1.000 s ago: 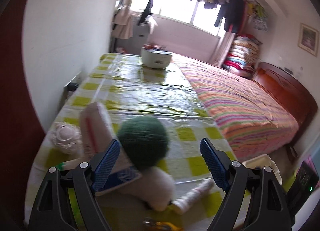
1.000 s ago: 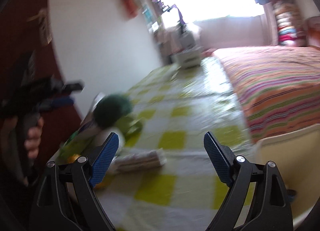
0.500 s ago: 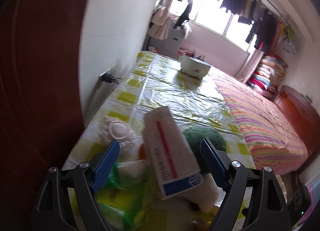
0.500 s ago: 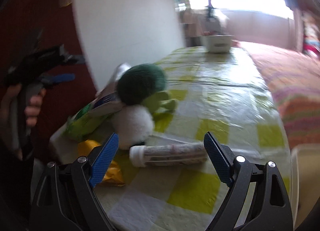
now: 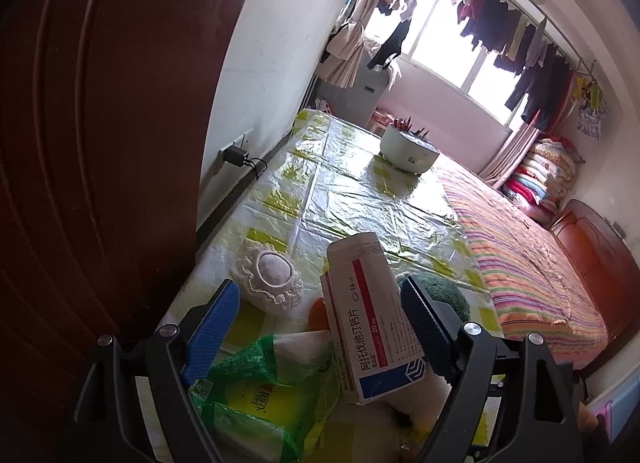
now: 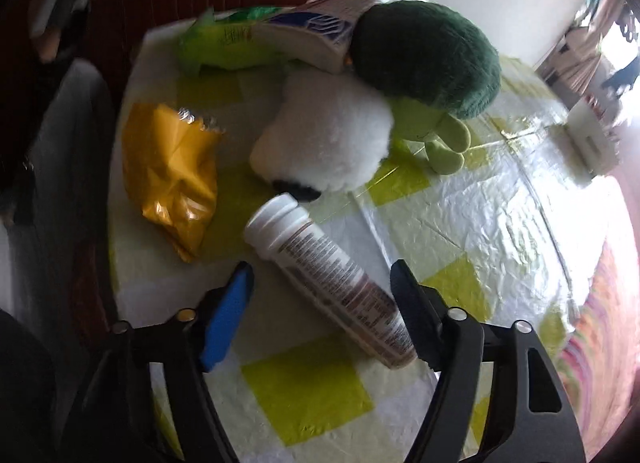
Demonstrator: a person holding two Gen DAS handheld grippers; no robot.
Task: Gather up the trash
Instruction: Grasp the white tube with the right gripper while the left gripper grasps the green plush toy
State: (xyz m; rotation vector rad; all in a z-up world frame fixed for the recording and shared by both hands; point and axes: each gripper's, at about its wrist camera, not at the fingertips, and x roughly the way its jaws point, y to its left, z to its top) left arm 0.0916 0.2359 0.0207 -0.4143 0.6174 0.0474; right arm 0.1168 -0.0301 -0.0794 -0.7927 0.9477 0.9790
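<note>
A white tube with a printed label [image 6: 328, 279] lies slantwise on the yellow-check table [image 6: 500, 223], between the fingers of my right gripper [image 6: 322, 315]. The jaws are closing; the left blue pad [image 6: 228, 319] still stands clear of the tube. A crumpled golden wrapper [image 6: 172, 171] lies to the left. In the left wrist view a white medicine box with a red stripe [image 5: 368, 315] leans between the fingers of my open left gripper [image 5: 320, 319], untouched. A green plastic bag [image 5: 260, 395] lies beneath it.
A broccoli plush [image 6: 428, 59] and a white fluffy plush [image 6: 328, 139] sit behind the tube. A crocheted white piece [image 5: 272, 275] lies near the wall side. A white bowl [image 5: 408, 151] stands far back. A striped bed [image 5: 528, 263] borders the table on the right.
My right gripper tipped downward and rolled until it stood over the tube, and its jaws narrowed. My left gripper swung left, so the medicine box now sits between its fingers.
</note>
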